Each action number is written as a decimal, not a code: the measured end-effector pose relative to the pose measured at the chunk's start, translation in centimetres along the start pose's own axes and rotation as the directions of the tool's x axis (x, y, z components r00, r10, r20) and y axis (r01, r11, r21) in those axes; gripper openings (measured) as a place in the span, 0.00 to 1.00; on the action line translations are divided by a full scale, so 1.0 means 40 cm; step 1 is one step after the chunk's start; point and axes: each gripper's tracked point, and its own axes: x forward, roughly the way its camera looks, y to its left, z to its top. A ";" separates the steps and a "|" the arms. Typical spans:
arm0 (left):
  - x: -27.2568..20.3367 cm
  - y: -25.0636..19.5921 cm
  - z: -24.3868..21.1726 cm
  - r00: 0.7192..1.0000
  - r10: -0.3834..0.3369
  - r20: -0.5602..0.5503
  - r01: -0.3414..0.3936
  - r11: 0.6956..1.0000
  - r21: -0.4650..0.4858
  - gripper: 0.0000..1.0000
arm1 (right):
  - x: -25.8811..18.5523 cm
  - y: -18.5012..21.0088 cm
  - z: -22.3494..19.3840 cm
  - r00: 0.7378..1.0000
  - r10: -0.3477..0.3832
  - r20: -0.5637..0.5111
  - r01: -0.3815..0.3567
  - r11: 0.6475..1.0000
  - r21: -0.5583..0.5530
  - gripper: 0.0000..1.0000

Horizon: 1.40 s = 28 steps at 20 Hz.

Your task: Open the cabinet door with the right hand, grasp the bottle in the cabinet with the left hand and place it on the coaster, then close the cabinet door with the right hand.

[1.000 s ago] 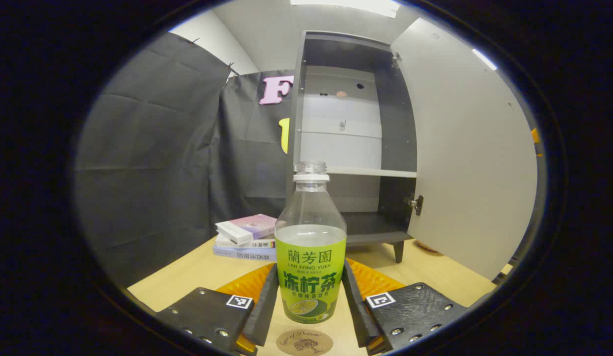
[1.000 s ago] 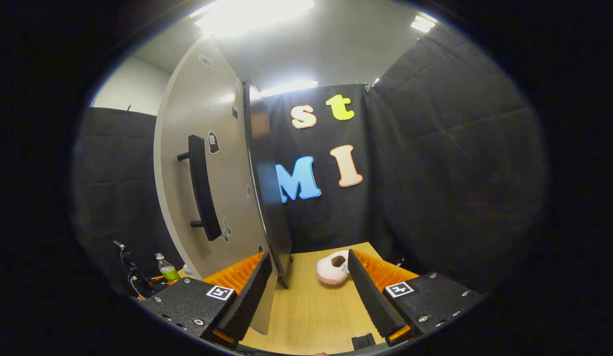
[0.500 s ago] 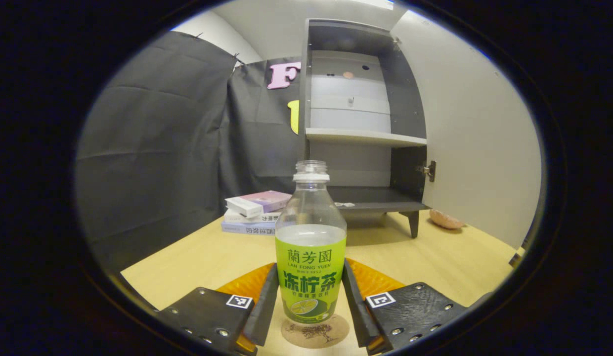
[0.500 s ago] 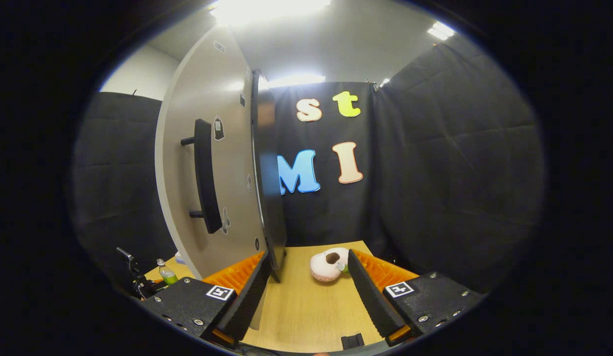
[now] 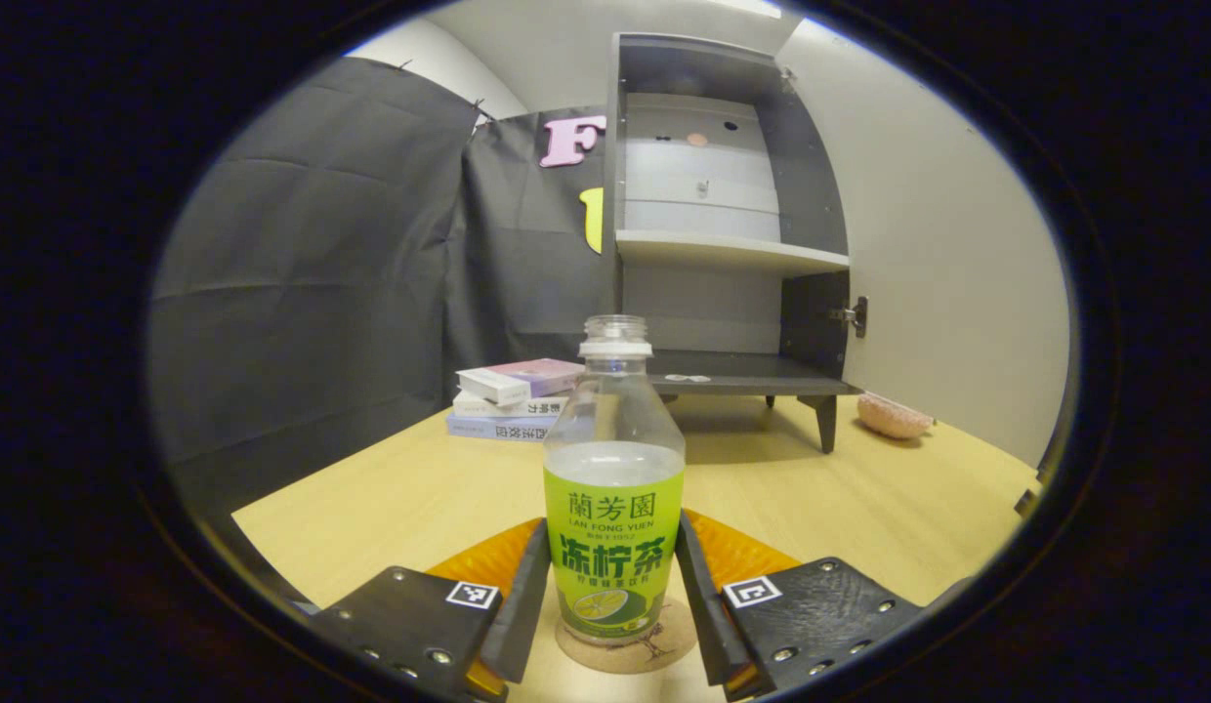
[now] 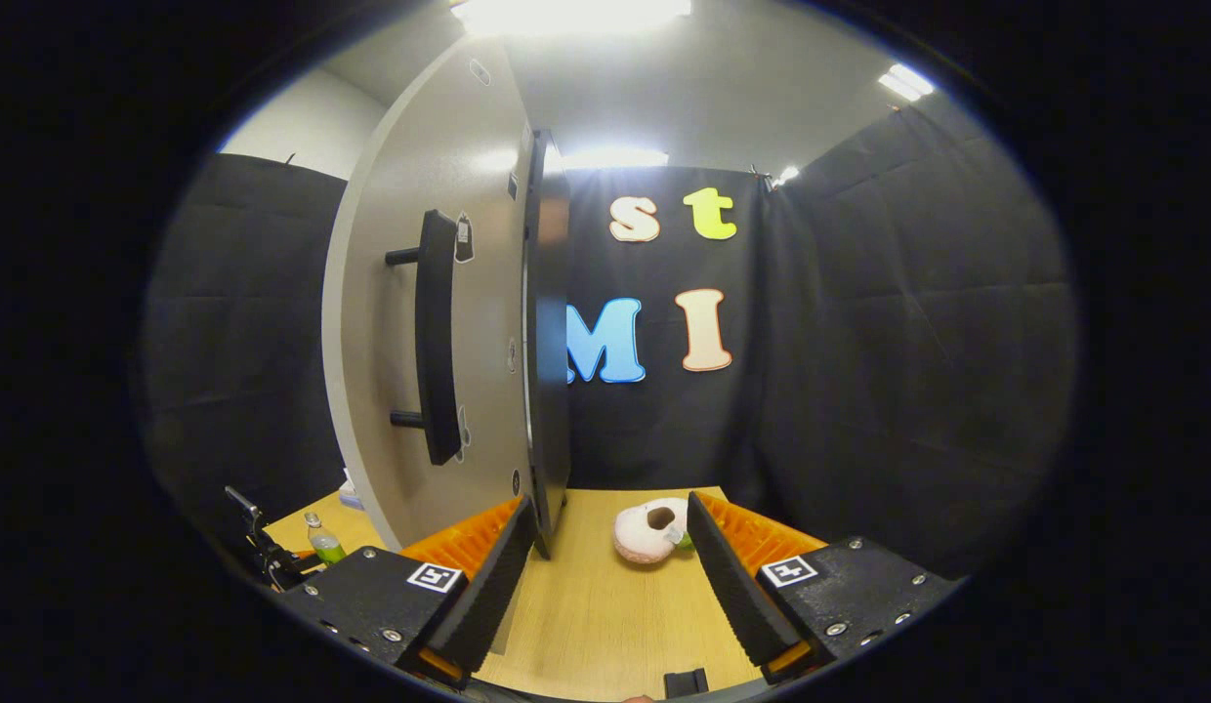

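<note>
Bottle standing on coaster, cabinet door open

In the left gripper view, the left tongs (image 5: 613, 596) are clenched on the bottle (image 5: 613, 488), one finger pressed against each side of its green label. The bottle is upright, part filled with pale liquid, and its base sits on the round coaster (image 5: 625, 646) on the desk (image 5: 391, 498). Whether the full weight rests on the coaster cannot be told.

Beyond the bottle stands the cabinet (image 5: 723, 234), raised on short legs. Its door (image 5: 947, 273) is swung wide to the right, exposing one shelf and the cabinet floor. A small stack of books (image 5: 513, 400) lies on the desk to the left of the cabinet. A pink soft item (image 5: 894, 417) lies on the desk near the foot of the door.

In the right gripper view, the right tongs (image 6: 605, 586) are released, with nothing between the fingers. They hang just above the desk, close to the outer face of the door, well below its dark handle (image 6: 435, 337). The pink soft item lies just ahead of them. The bottle appears far off at lower left
</note>
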 end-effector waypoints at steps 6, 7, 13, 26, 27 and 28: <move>-0.021 -0.010 0.031 1.000 0.010 -0.020 -0.009 0.999 0.032 0.78 | 0.013 -0.035 -0.003 1.000 -0.014 -0.004 0.014 0.996 0.083 0.95; -0.023 -0.012 0.047 1.000 0.010 -0.019 -0.009 0.999 0.039 0.81 | 0.011 -0.040 -0.004 1.000 -0.014 -0.004 0.014 0.996 0.086 0.95; -0.071 -0.018 0.215 0.998 0.006 0.059 -0.010 0.998 0.054 0.81 | 0.014 -0.060 0.011 1.000 -0.002 0.031 -0.001 0.994 0.113 0.95; -0.209 0.074 0.554 0.984 0.033 0.173 -0.031 0.999 -0.017 0.81 | 0.054 -0.051 0.100 0.990 -0.116 0.079 0.110 0.991 0.076 0.95; -0.211 0.092 0.571 0.984 0.032 0.176 -0.029 0.999 -0.019 0.81 | 0.051 -0.044 0.111 0.987 -0.137 0.085 0.132 0.989 0.062 0.95; -0.212 0.115 0.596 0.982 0.032 0.183 -0.029 0.999 -0.022 0.81 | 0.048 -0.035 0.123 0.983 -0.155 0.093 0.151 0.987 0.050 0.95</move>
